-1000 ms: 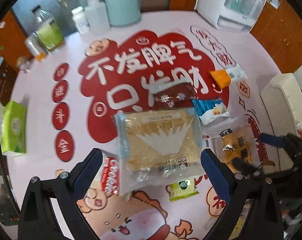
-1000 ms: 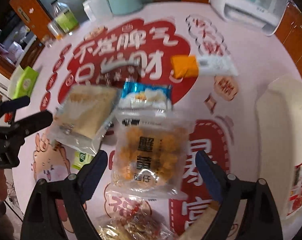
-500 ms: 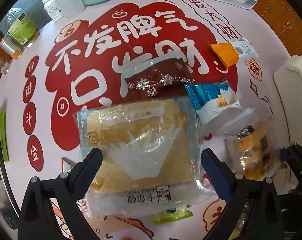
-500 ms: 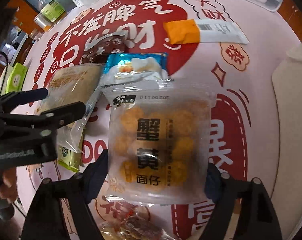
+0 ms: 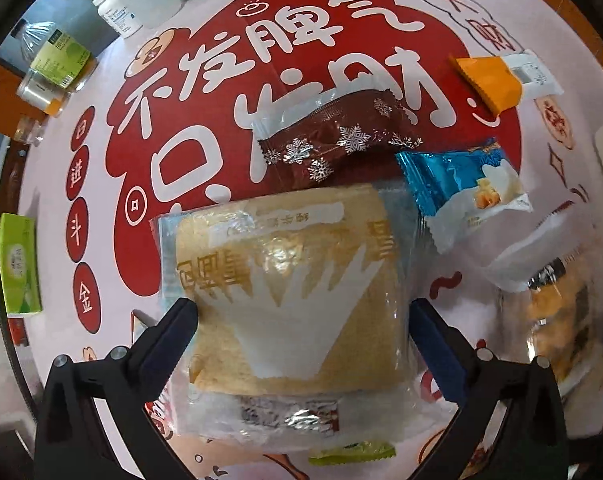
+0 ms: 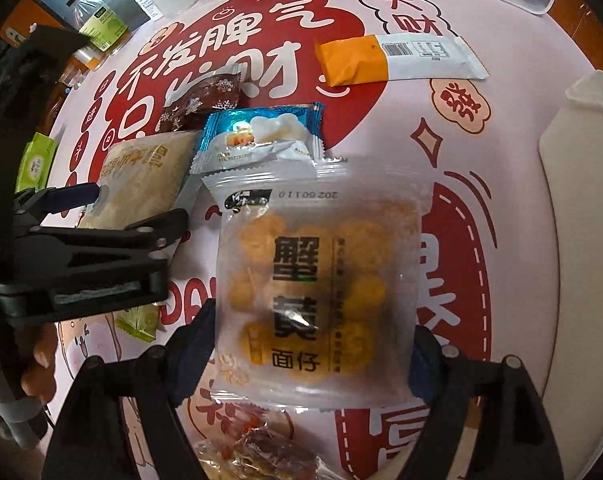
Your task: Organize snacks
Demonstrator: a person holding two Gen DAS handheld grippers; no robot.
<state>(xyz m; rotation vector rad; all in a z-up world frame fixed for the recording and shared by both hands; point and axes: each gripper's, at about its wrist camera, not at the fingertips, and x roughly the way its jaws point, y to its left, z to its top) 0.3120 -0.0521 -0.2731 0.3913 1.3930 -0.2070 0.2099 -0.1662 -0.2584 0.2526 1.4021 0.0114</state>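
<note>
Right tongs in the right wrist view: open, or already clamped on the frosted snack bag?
Open. The right tongs straddle the frosted snack bag, fingers beside its edges without denting it; it lies flat on the table.

Printed table (image 5: 101, 92), snack packets (image 6: 317, 292), bottles (image 5: 57, 56)

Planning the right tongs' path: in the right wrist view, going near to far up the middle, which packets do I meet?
Clear packet of dark red snacks → frosted packet of orange snack balls → blue-and-white wrapped snack → orange-and-white bar packet.
</note>
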